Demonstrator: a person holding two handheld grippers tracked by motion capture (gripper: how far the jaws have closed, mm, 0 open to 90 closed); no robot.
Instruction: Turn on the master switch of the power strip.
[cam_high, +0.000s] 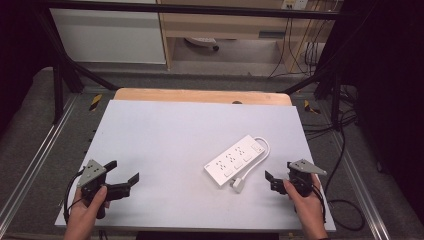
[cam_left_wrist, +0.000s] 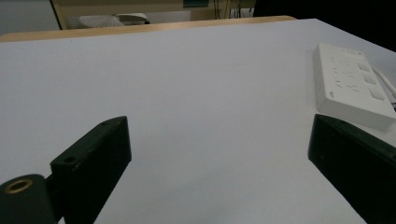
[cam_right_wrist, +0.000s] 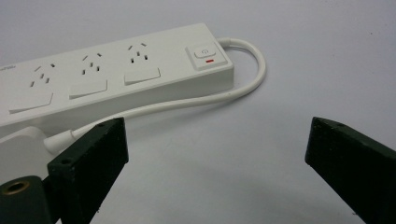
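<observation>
A white power strip (cam_high: 234, 160) lies slantwise on the white tabletop (cam_high: 175, 130), right of centre. Its short white cable (cam_high: 265, 148) loops from the far end back to a plug (cam_high: 238, 184) beside the near end. My right gripper (cam_high: 279, 172) is open just right of the plug, not touching it. In the right gripper view the power strip (cam_right_wrist: 116, 74), its red-marked switch (cam_right_wrist: 205, 53) and the cable (cam_right_wrist: 252, 79) lie ahead of the wide-apart jaws of the right gripper (cam_right_wrist: 217, 140). My left gripper (cam_high: 122, 171) is open at the near left, holding nothing; from it the power strip (cam_left_wrist: 348, 86) lies far right.
A wooden strip (cam_high: 200, 95) borders the table's far edge. Black frame legs (cam_high: 62, 75) stand at both far corners. Black cables (cam_high: 345, 150) trail on the floor to the right. A cabinet (cam_high: 110, 35) and a wooden desk (cam_high: 225, 25) stand behind.
</observation>
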